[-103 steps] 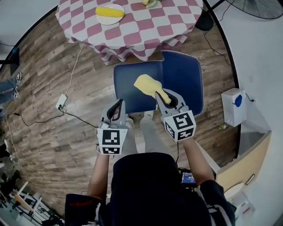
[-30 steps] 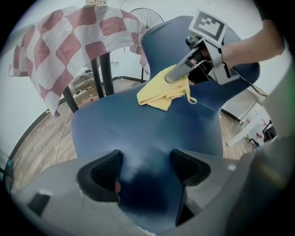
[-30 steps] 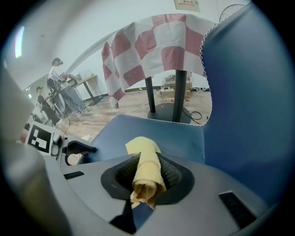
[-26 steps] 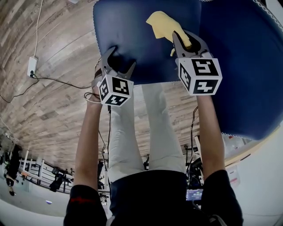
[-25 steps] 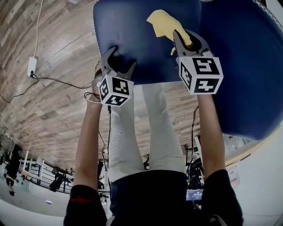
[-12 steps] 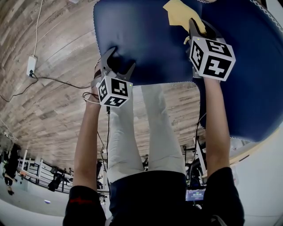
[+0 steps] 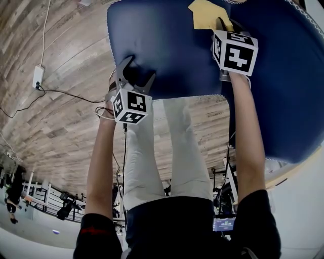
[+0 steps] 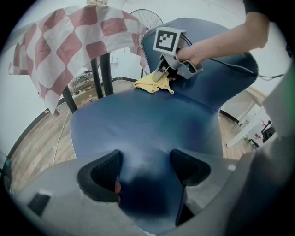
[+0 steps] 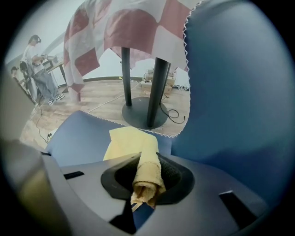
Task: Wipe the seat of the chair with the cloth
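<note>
The dark blue chair seat [image 7: 167, 45] fills the top of the head view, with its backrest [image 7: 283, 76] to the right. My right gripper [image 7: 221, 24] is shut on a yellow cloth [image 7: 205, 12], which lies spread on the seat's far part next to the backrest. In the right gripper view a rolled end of the cloth [image 9: 131, 143] is pinched in that gripper [image 9: 147, 177]. My left gripper [image 7: 135, 71] stands open over the seat's near left edge, nothing between its fingers [image 8: 103, 173]. The left gripper view shows the seat [image 8: 147, 120], the cloth [image 8: 150, 83] and the right gripper [image 8: 163, 73].
A table with a red-and-white checked cloth [image 8: 78, 41] stands beyond the chair on a dark pedestal [image 9: 156, 87]. A cable and power adapter [image 7: 38, 76] lie on the wooden floor to the left. The person's legs [image 7: 167, 146] stand at the seat's front edge.
The right gripper has slid the cloth away from me and to the right, toward the backrest. The left gripper has stayed at the seat's near left edge.
</note>
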